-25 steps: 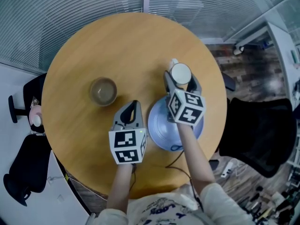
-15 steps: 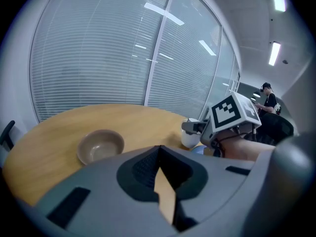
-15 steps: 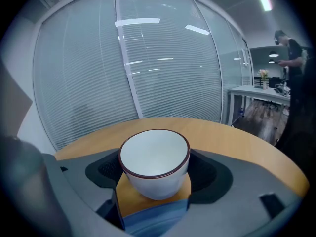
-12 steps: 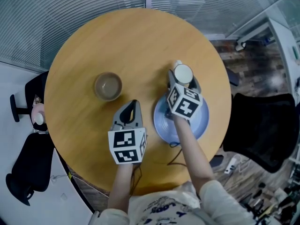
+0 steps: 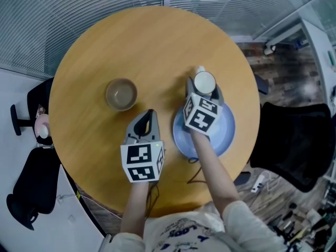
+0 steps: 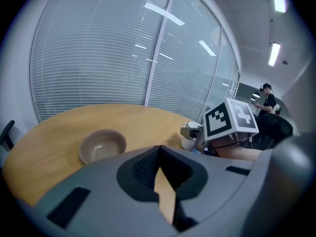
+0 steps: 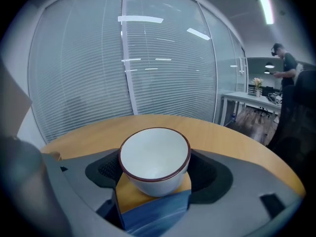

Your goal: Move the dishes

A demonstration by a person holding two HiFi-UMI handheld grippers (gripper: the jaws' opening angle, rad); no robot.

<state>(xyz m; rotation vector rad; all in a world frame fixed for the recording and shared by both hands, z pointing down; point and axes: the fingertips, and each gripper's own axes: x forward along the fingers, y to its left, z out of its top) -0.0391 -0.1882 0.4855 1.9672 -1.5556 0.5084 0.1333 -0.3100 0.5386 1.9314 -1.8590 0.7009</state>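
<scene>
A white cup [image 5: 204, 82] with a dark red rim sits between the jaws of my right gripper [image 5: 204, 86], which is shut on it. It hangs at the far edge of a blue plate [image 5: 223, 133] on the round wooden table [image 5: 147, 46]. The right gripper view shows the cup [image 7: 155, 159] upright and empty, with the plate [image 7: 158, 210] just below. A brown bowl [image 5: 121, 94] stands alone at the table's left. My left gripper [image 5: 148, 115] hovers near the bowl's right, shut with nothing in it. The left gripper view shows the bowl [image 6: 102, 145] ahead on the left.
Black chairs stand off the table's left [image 5: 29, 193] and right [image 5: 294, 151]. A glass wall with blinds [image 5: 105, 4] runs behind the table. A thin cable [image 5: 197, 175] lies by the near edge. A person [image 6: 269, 98] stands far off in the room.
My right gripper has drawn the cup a little nearer, toward the blue plate. The left gripper, bowl and plate have stayed put.
</scene>
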